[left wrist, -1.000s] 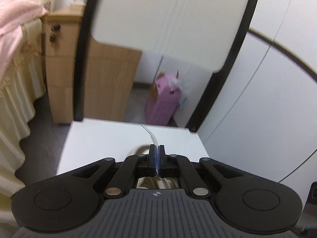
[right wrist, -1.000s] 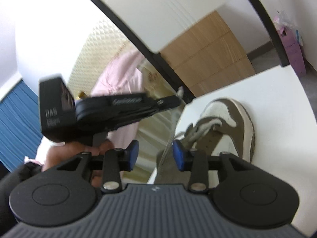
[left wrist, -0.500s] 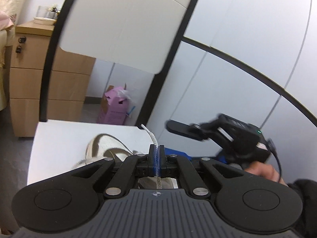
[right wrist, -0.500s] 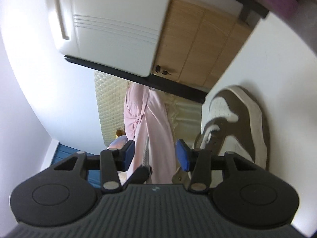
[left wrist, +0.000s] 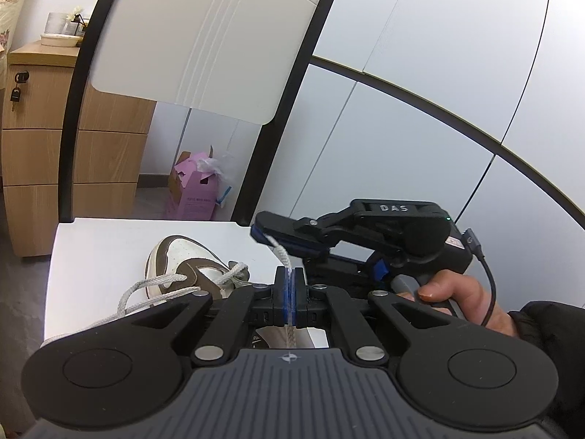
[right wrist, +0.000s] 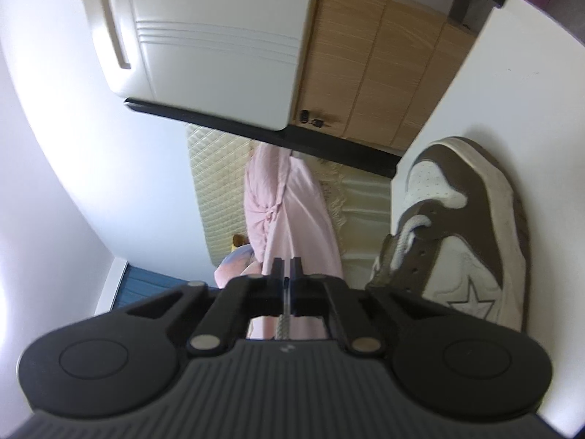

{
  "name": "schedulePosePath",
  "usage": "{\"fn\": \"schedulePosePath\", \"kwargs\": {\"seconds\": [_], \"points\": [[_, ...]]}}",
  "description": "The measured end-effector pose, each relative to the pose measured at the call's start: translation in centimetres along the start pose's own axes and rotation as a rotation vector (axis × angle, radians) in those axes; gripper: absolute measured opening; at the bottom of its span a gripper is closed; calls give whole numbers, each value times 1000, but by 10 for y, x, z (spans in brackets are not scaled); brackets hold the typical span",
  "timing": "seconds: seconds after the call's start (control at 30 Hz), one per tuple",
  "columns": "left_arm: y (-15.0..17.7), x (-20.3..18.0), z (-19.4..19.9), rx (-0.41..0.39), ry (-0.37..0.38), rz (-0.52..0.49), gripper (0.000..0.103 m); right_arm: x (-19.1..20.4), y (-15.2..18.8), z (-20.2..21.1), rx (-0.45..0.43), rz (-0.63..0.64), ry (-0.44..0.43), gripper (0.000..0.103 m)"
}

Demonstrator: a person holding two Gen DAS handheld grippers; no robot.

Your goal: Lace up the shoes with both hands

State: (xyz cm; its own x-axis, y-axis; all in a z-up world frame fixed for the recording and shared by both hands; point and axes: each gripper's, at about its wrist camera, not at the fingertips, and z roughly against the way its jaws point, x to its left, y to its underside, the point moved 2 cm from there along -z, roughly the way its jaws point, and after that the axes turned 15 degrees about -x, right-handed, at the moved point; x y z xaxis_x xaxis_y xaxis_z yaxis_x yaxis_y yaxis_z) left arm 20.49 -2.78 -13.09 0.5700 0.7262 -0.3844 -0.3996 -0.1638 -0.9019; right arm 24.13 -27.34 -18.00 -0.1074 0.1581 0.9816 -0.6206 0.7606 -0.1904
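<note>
The left wrist view alone shows both tools at once: the left gripper (left wrist: 289,289) is clenched on the shoelace (left wrist: 281,254), whose free tip runs up into the pads of the right gripper (left wrist: 268,236), also clamped on it and carried by a hand (left wrist: 460,300) in a dark sleeve. The right wrist view alone shows the brown-and-white shoe (right wrist: 471,234) side-on, with its star mark and eyelets, lying near the edge of the white table (right wrist: 530,84); there the right gripper (right wrist: 287,274) has its jaws pressed together on the lace end (right wrist: 283,325). In the left view the shoe (left wrist: 186,267) rests near the table's (left wrist: 95,256) far edge, a loop of lace trailing off toward the near left. Around it stand a white chair back (left wrist: 204,40), a wooden drawer unit (left wrist: 40,139) with a key in its lock, and a pink box (left wrist: 193,197) on the floor; the left gripper's body hides the heel of the shoe. Half a second ago the right jaws stood apart around the lace tip; now they have closed on it, so 2 grippers grip 1 lace.
</note>
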Motion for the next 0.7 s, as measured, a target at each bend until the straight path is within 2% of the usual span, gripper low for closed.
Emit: {"fn": "schedulePosePath", "kwargs": {"seconds": [0.13, 0.2, 0.27, 0.3, 0.43, 0.5, 0.57, 0.7], "points": [[1, 0, -2, 6, -21, -4, 5, 1, -2, 3, -19, 15, 5, 3], [1, -1, -3, 12, -31, -11, 16, 1, -3, 4, -26, 19, 15, 3], [1, -5, -3, 1, -31, -26, 47, 1, -3, 5, -30, 35, 29, 3], [1, -6, -2, -10, -31, -34, 48, 2, -3, 5, -32, 44, 34, 3], [3, -9, -5, -30, -45, -48, 46, 5, 0, 4, -26, 89, 48, 3], [4, -9, -7, -30, -53, -52, 34, 6, 2, 2, -11, 82, 31, 3], [6, -9, -9, -21, -56, -59, 2, 7, 5, 1, 4, 83, 21, 3], [6, -9, -8, -48, -84, -88, 2, 8, 6, 0, 14, 75, 0, 3]]}}
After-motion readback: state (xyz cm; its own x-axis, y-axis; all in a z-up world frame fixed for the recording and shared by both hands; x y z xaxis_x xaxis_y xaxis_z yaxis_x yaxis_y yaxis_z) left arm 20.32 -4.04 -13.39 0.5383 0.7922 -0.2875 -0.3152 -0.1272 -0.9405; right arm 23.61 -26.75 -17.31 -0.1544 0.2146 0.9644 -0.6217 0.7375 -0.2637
